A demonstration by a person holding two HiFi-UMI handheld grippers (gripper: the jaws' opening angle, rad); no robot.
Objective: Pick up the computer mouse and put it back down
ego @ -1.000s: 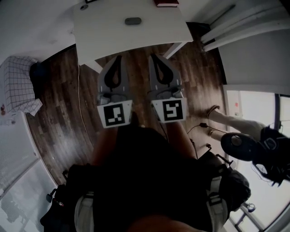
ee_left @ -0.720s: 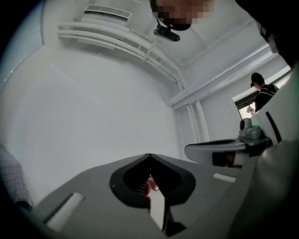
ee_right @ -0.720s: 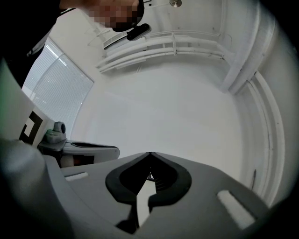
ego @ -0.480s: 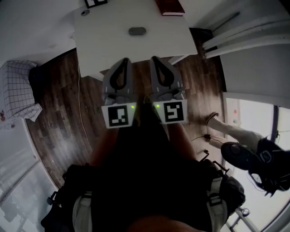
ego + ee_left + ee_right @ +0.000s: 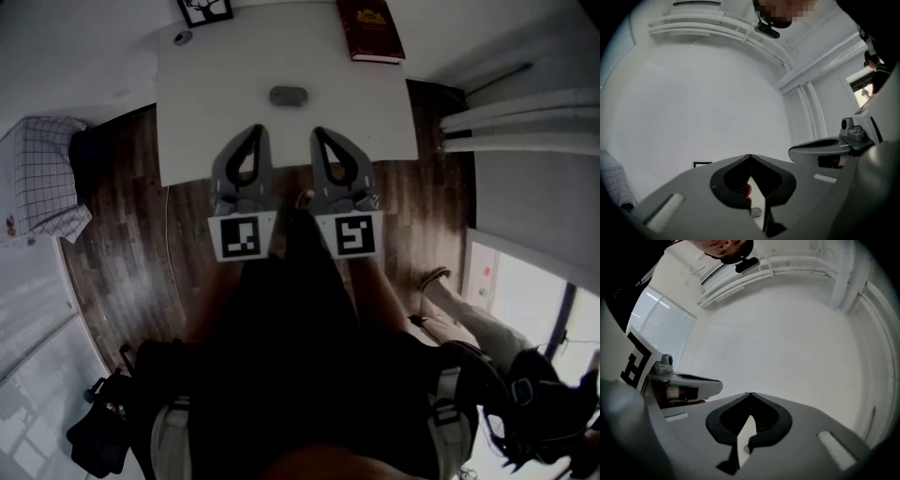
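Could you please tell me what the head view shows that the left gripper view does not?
Only the head view shows the wooden floor and the computer mouse lying plainly on the white table. Only the left gripper view shows a dark device at the picture's top. Both show the left tongs and right tongs, shut and empty, side by side, plus the checked cloth and a black frame.

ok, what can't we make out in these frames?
Grey oval computer mouse: head view, too small to show buttons or cable.
Dark red book: head view, cover print too small.
Black-framed card: head view, cut by top edge.
Small round grey object on white table: head view, too small to identify.
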